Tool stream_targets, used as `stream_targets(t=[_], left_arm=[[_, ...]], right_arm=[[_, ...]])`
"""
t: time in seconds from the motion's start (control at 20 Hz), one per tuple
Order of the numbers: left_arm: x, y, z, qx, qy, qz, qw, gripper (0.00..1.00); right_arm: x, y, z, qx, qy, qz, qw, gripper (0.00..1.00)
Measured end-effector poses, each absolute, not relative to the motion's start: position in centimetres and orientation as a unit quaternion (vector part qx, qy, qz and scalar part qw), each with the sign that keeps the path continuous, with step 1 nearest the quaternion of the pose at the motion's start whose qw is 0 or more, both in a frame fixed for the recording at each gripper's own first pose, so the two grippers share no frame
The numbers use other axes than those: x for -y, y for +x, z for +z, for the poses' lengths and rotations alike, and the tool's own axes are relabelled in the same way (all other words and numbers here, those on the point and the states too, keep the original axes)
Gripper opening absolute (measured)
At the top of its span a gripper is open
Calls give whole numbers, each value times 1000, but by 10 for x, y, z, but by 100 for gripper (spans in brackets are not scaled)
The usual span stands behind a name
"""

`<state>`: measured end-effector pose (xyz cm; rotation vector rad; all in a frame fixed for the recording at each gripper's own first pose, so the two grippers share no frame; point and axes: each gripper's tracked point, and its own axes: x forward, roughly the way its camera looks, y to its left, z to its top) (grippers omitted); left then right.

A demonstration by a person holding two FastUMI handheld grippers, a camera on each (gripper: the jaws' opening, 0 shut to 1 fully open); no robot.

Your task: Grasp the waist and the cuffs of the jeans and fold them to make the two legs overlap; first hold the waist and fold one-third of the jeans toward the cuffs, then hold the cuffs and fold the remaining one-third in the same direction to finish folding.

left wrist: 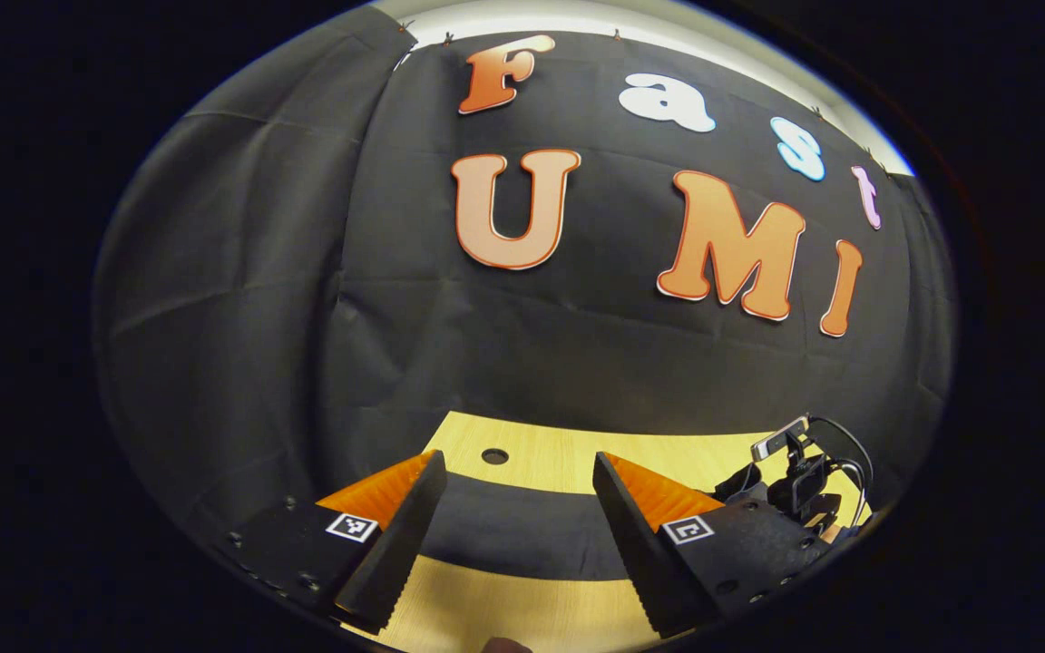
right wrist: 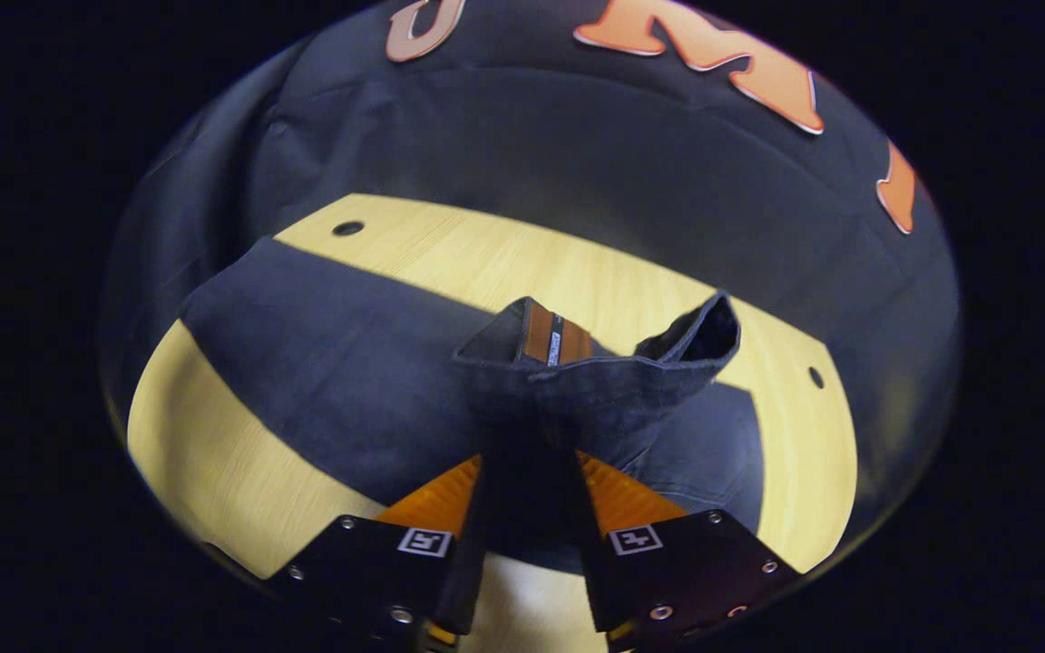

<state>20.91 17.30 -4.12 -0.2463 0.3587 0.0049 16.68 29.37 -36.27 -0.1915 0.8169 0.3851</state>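
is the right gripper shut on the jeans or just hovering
Shut on the jeans: the right gripper has its jaws pinched together on a lifted bunch of dark denim, while the rest lies on the table.

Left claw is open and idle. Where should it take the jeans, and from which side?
Probably the thick hemmed edge of the jeans, beside where the right claw pinches it. That edge stands lifted off the table, so fingers can straddle it from the near side. The flat dark cloth between the open left claw fingers offers no raised edge.
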Motion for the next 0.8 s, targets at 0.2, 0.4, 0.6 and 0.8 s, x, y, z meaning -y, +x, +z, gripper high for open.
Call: stream_targets(t=[0.2, 0.4, 0.6, 0.8], left_arm=[[-194, 206, -70, -211, -140, 16, 967, 98], [-220, 207, -112, -261, -174, 36, 949, 98], [-239, 216, -169, -352, -245, 62, 901, 98], [-252, 224, -227, -429, -282, 91, 853, 98]], right_arm=[[-318, 148, -356, -381, -110, 225, 890, 70], [-325, 148, -339, -370, -89, 211, 900, 85], [-298, 152, -300, -334, -67, 173, 924, 92], [-258, 149, -261, -295, -50, 125, 946, 95]])
